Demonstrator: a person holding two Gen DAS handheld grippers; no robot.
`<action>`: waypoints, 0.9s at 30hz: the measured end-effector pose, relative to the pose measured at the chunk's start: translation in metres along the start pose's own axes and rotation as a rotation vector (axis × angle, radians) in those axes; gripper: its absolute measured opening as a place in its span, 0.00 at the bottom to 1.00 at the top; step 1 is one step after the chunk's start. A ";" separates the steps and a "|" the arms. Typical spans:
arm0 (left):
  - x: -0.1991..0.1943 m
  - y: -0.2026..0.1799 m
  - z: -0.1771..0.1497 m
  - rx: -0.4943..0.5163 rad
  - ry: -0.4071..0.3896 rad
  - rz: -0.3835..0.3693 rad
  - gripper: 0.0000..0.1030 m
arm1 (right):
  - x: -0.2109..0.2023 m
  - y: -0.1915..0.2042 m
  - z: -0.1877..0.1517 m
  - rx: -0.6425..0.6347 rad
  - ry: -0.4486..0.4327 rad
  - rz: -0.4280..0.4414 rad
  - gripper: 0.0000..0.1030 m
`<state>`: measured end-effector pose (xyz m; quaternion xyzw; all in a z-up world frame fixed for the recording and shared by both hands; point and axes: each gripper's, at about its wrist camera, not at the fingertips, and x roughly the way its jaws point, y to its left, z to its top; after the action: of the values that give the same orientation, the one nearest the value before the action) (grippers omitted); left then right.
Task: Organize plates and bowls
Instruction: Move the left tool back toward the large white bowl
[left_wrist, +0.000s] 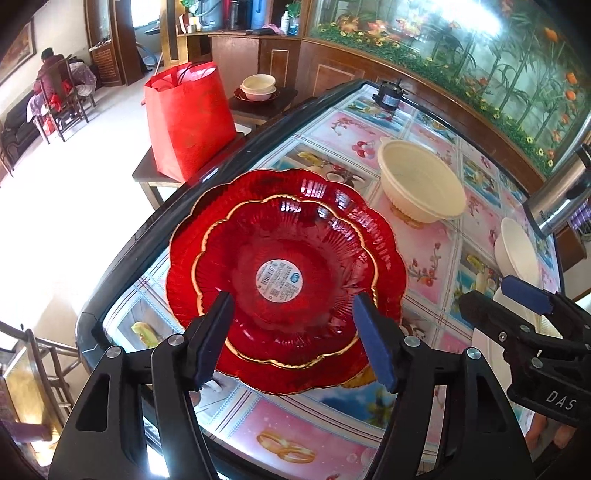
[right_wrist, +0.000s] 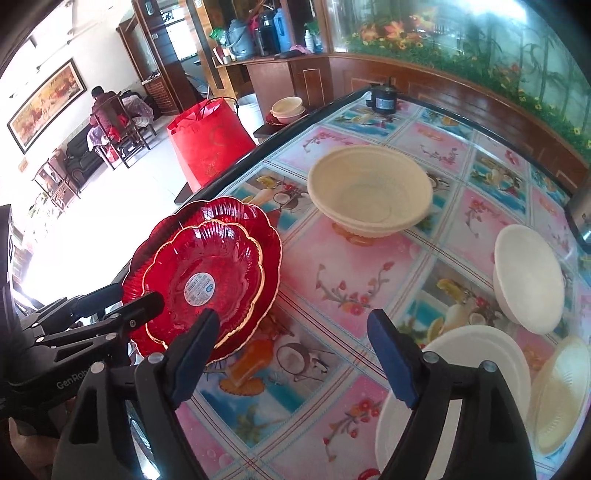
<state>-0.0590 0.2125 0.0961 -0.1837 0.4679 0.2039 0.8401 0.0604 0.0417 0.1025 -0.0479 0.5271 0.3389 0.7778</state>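
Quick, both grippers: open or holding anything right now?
Left gripper: open, above the stacked red plates, holding nothing.
Right gripper: open, over the table, holding nothing.

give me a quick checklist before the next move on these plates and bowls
1. Small red plate nested inside large red plate: ok, it sits centred in it.
2. Left gripper free of the plates: ok, jaws open, nothing pinched.
3. Right gripper empty: ok, open over bare tablecloth.
4. Red stack fully on the table: not ok, its rim reaches the table's dark edge.
5. Cream bowl upright and unobstructed: ok.
6. White bowl and white plate stable: cannot tell, fisheye distortion hides how they rest.
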 end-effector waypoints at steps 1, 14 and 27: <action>0.000 -0.003 0.000 0.007 0.001 -0.003 0.66 | -0.002 -0.004 -0.001 0.008 -0.003 -0.006 0.80; -0.004 -0.045 -0.005 0.119 0.004 -0.061 0.66 | -0.037 -0.058 -0.031 0.131 -0.030 -0.079 0.81; 0.000 -0.106 -0.017 0.259 0.039 -0.154 0.65 | -0.070 -0.123 -0.075 0.306 -0.035 -0.172 0.81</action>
<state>-0.0166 0.1136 0.1003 -0.1129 0.4912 0.0732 0.8606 0.0575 -0.1181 0.0941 0.0322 0.5529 0.1875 0.8112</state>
